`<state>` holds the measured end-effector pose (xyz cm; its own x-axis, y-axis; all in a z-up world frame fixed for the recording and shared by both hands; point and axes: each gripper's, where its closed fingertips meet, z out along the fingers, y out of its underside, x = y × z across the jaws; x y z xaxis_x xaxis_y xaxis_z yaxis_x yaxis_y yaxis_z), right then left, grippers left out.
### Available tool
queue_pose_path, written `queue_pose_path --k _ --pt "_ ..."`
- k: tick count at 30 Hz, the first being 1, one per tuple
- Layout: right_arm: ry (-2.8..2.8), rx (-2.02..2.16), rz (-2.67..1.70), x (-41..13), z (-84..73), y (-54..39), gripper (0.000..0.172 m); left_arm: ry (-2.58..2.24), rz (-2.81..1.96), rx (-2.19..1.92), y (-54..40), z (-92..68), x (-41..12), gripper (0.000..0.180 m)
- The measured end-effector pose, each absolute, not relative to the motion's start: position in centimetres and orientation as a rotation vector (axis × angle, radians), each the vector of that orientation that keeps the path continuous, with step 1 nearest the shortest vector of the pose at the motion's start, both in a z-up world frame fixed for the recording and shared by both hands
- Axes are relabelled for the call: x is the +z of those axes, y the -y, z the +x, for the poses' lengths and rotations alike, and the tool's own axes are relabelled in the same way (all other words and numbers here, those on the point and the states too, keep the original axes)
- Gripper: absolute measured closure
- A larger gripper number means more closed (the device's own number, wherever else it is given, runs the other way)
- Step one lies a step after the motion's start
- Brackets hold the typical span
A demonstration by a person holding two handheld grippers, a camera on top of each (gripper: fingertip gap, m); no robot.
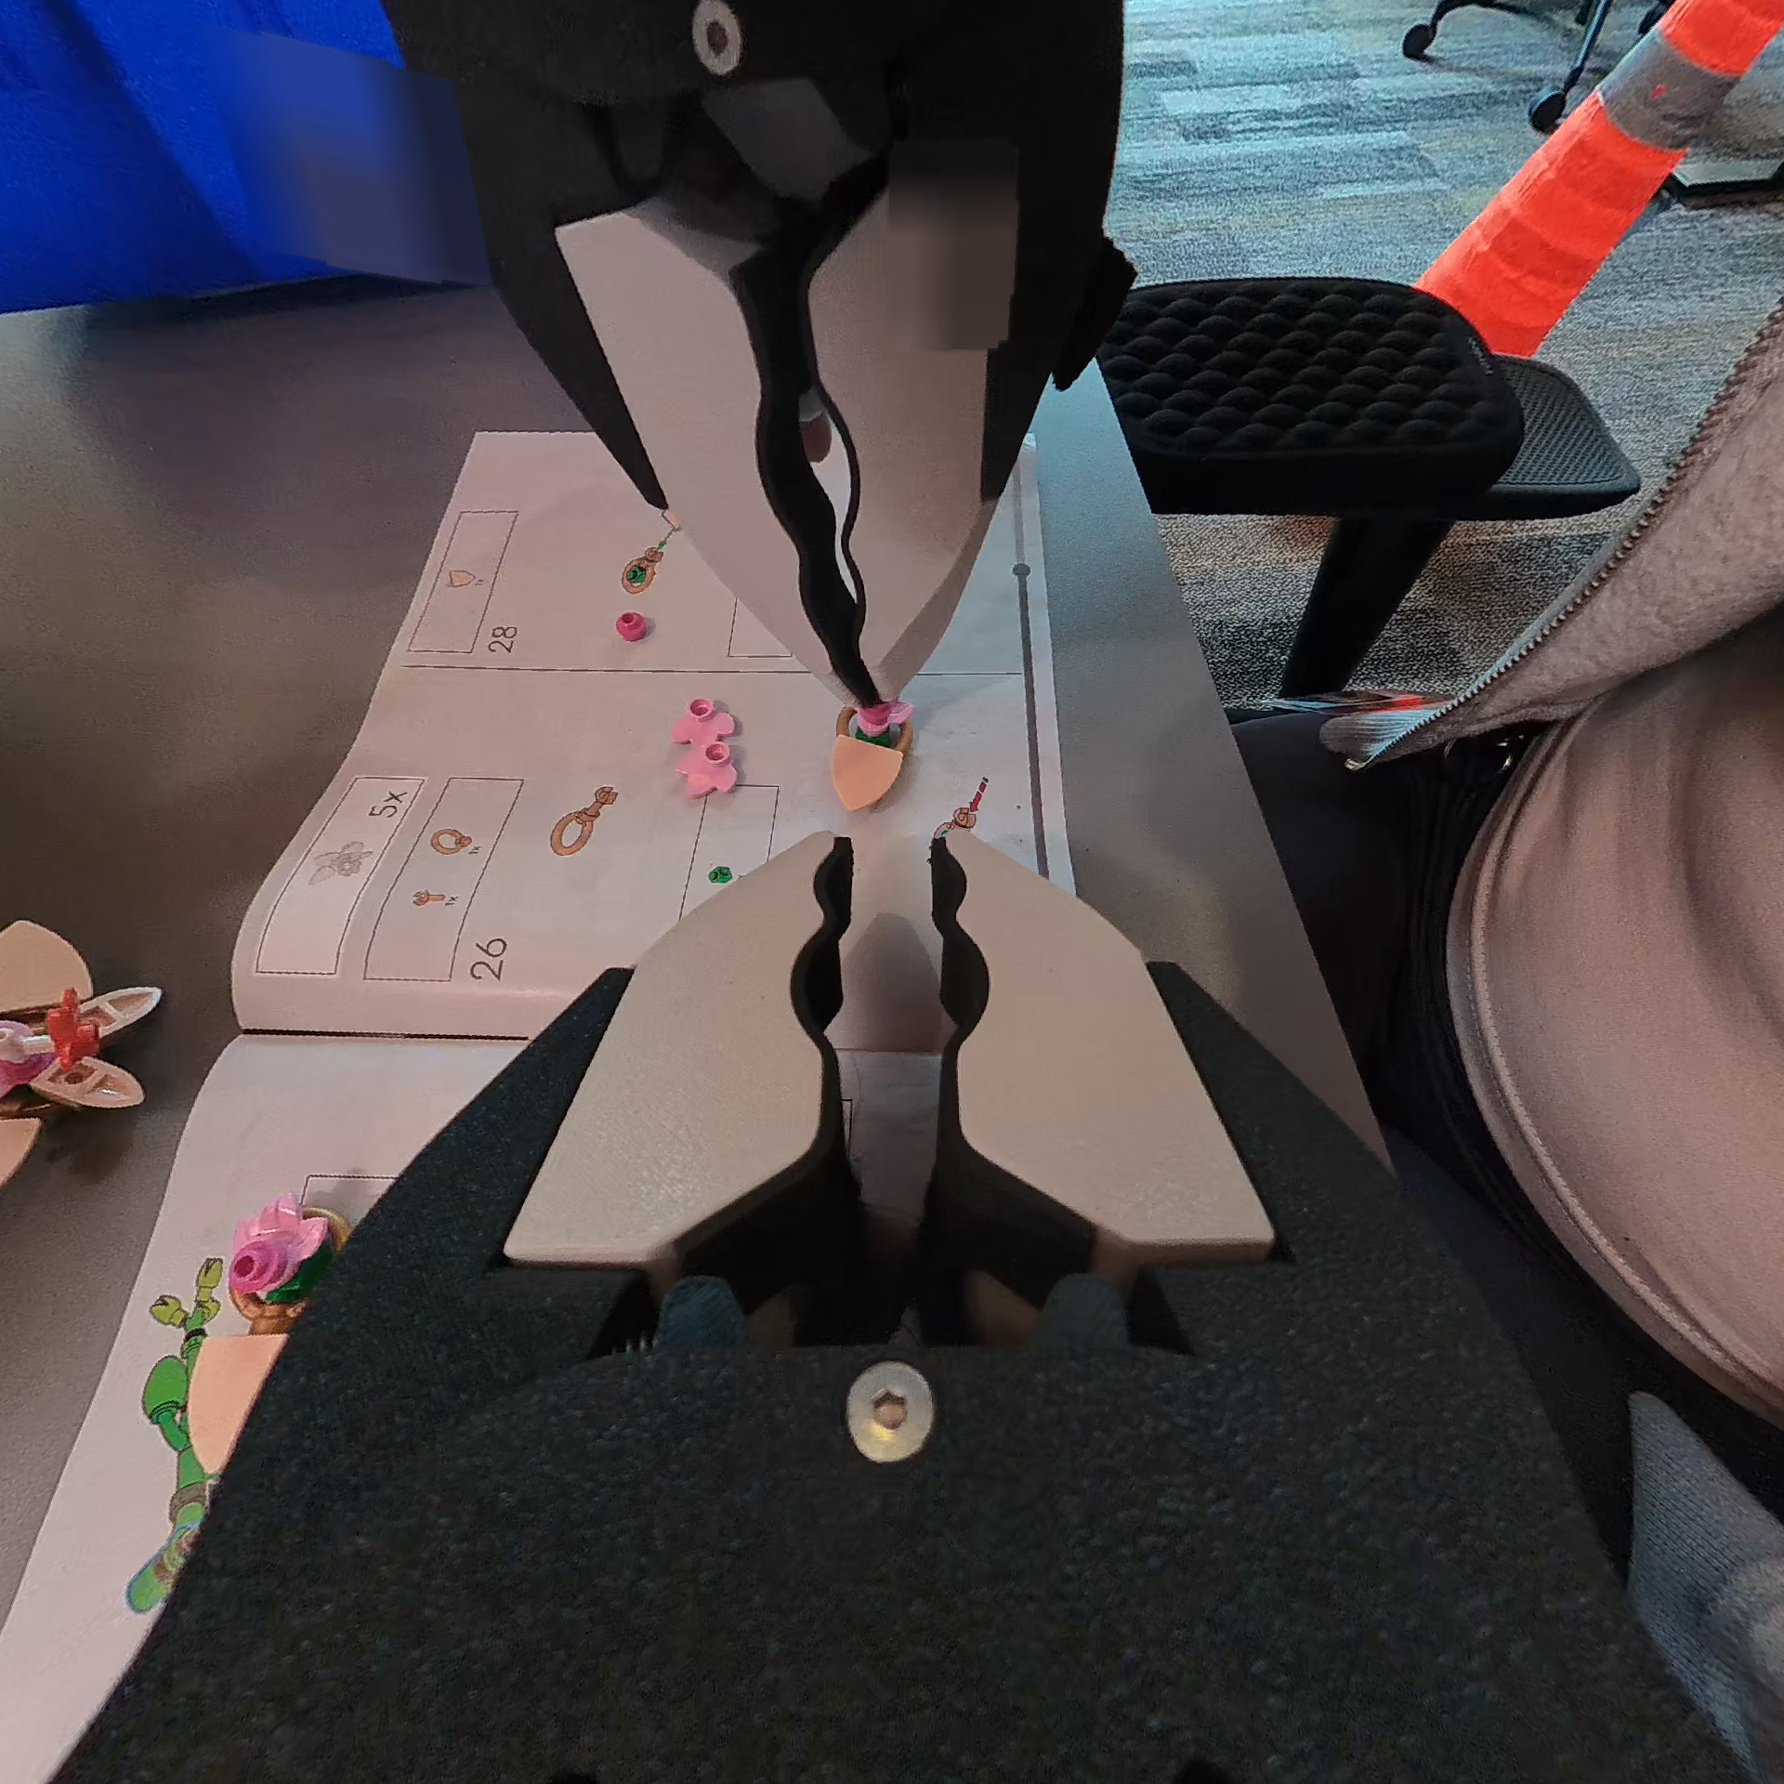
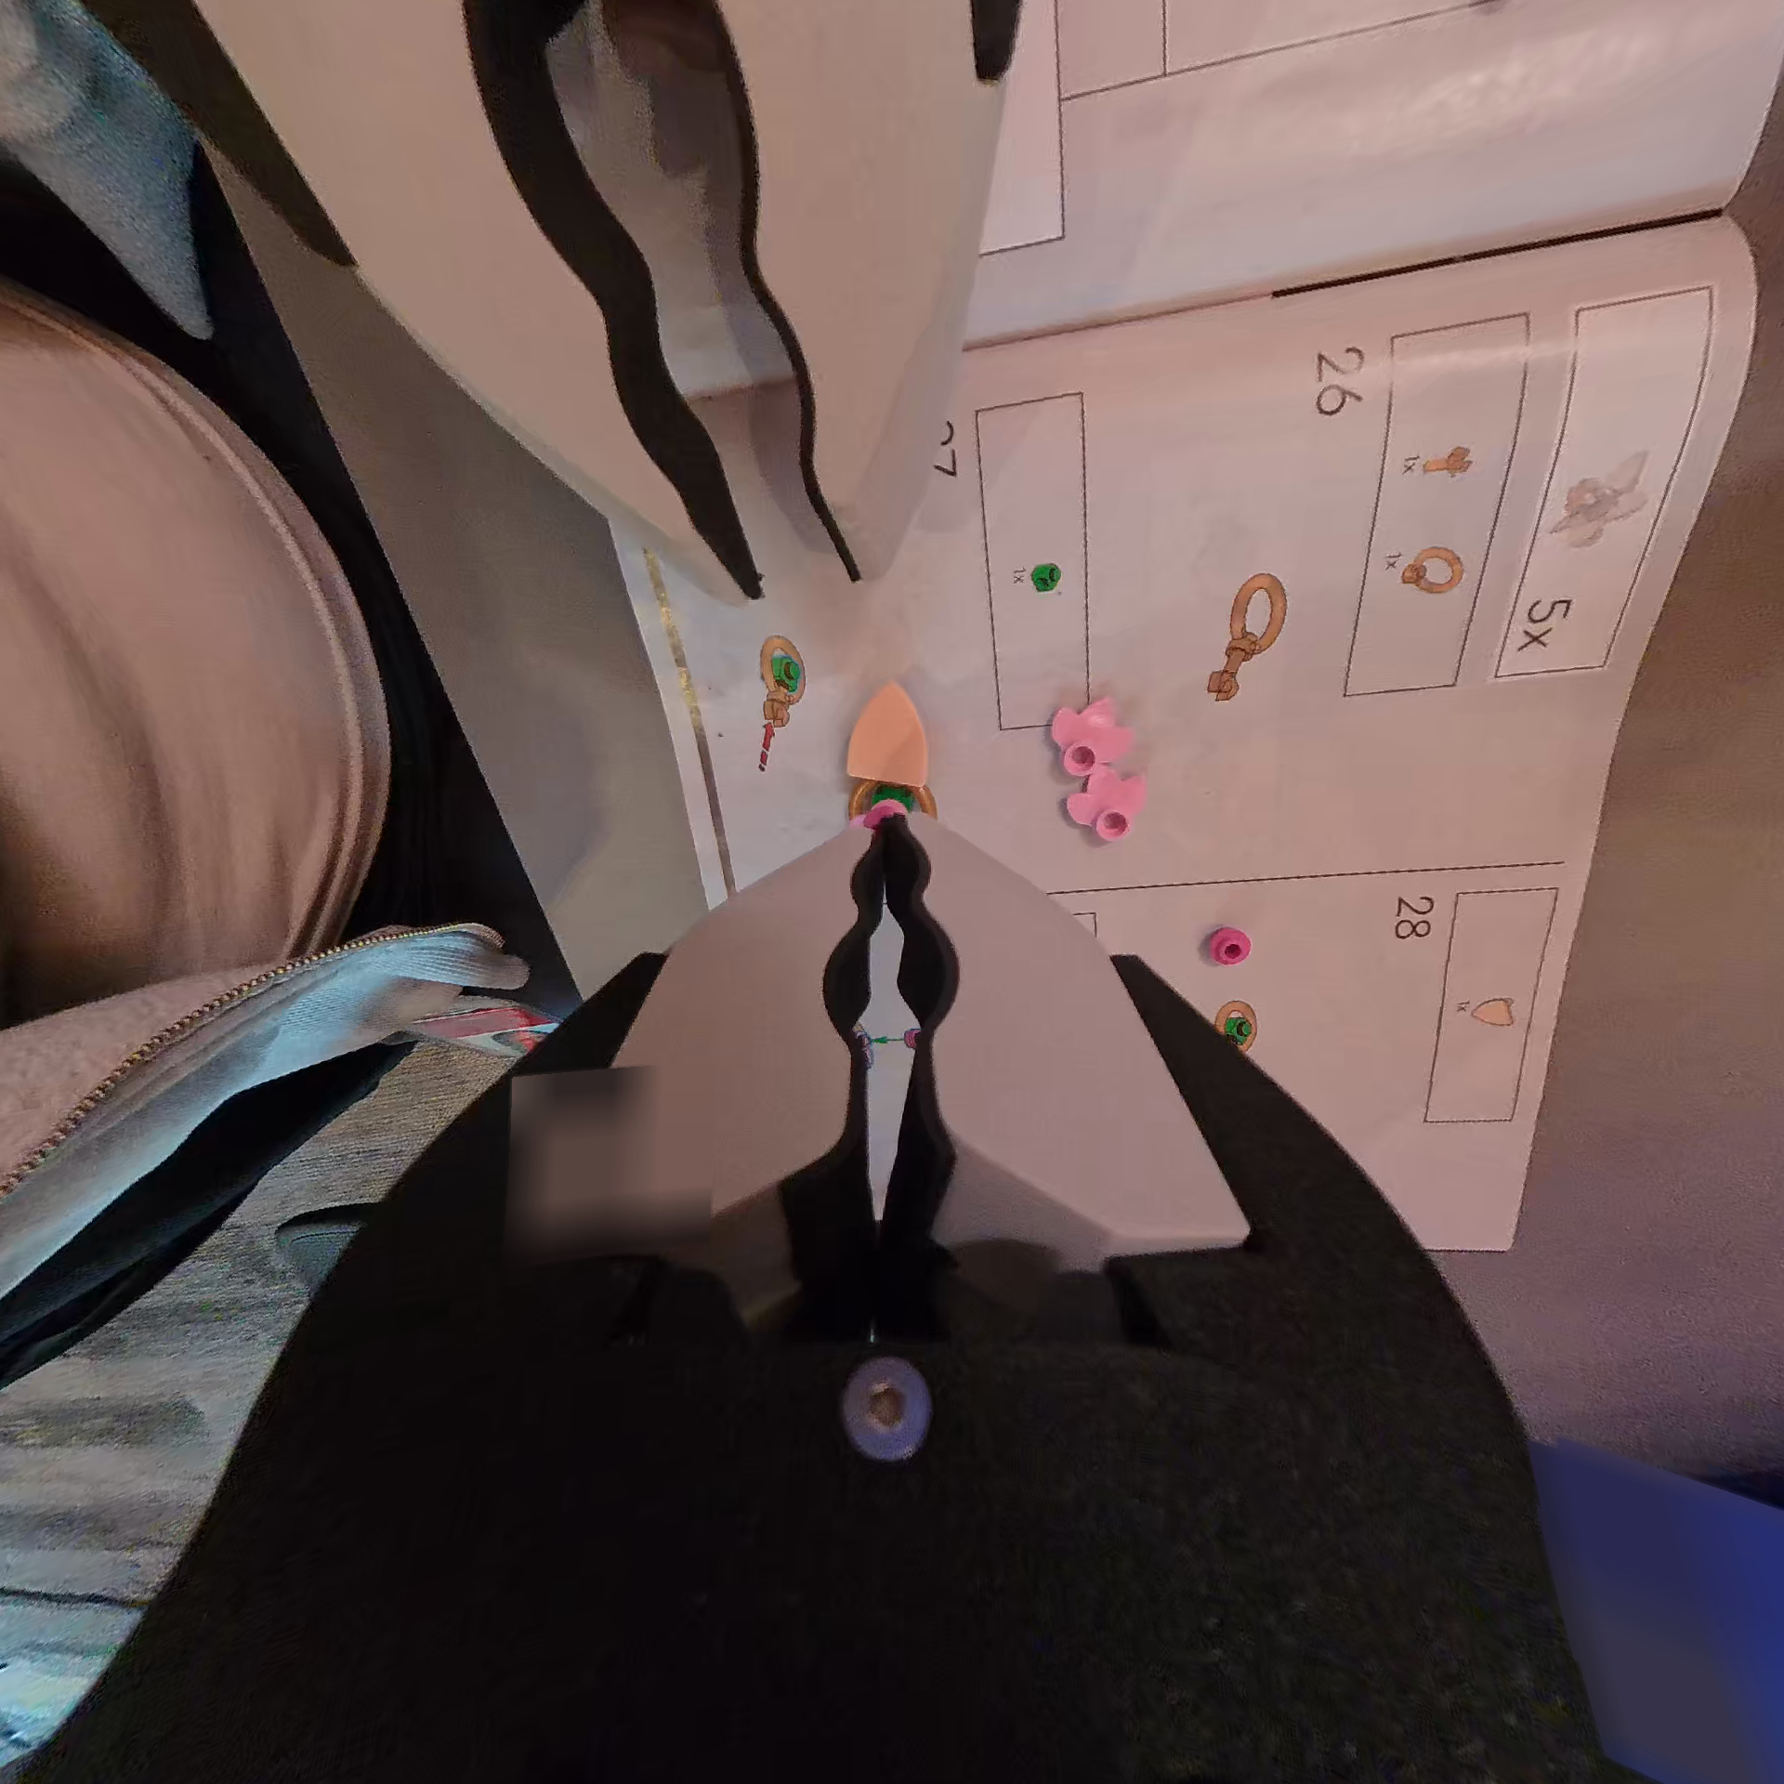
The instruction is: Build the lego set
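Note:
A small assembly lies on the open instruction booklet [image 1: 541,734]: a peach petal piece [image 1: 866,772] joined to a tan ring [image 1: 907,739] with a green stud and a pink flower piece [image 1: 883,716] on top. My right gripper [image 1: 874,697] comes down from above, shut, with its tips resting on the pink flower piece [image 2: 874,819]. The peach petal [image 2: 888,734] points away from it in the right wrist view. My left gripper [image 1: 890,848] is open with nothing between its fingers, a short way from the petal's tip. It also shows in the right wrist view [image 2: 801,579].
Two loose pink flower pieces [image 1: 707,748] and a dark pink stud [image 1: 630,626] lie on the booklet. A built flower [image 1: 68,1052] sits at the left, another pink bloom [image 1: 275,1255] nearer. A person's torso [image 1: 1593,965], a black chair [image 1: 1303,386] and an orange cone [image 1: 1564,193] are at the right.

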<state>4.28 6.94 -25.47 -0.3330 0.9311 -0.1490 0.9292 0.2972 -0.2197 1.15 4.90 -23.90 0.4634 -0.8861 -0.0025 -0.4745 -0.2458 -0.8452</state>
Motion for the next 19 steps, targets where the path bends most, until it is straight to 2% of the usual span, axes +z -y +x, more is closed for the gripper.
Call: queue_pose_path --k 19 --pt "2.515 0.191 -1.995 -25.37 4.4 -6.89 0.172 -1.139 -1.876 -0.649 -4.79 1.16 -23.75 0.165"
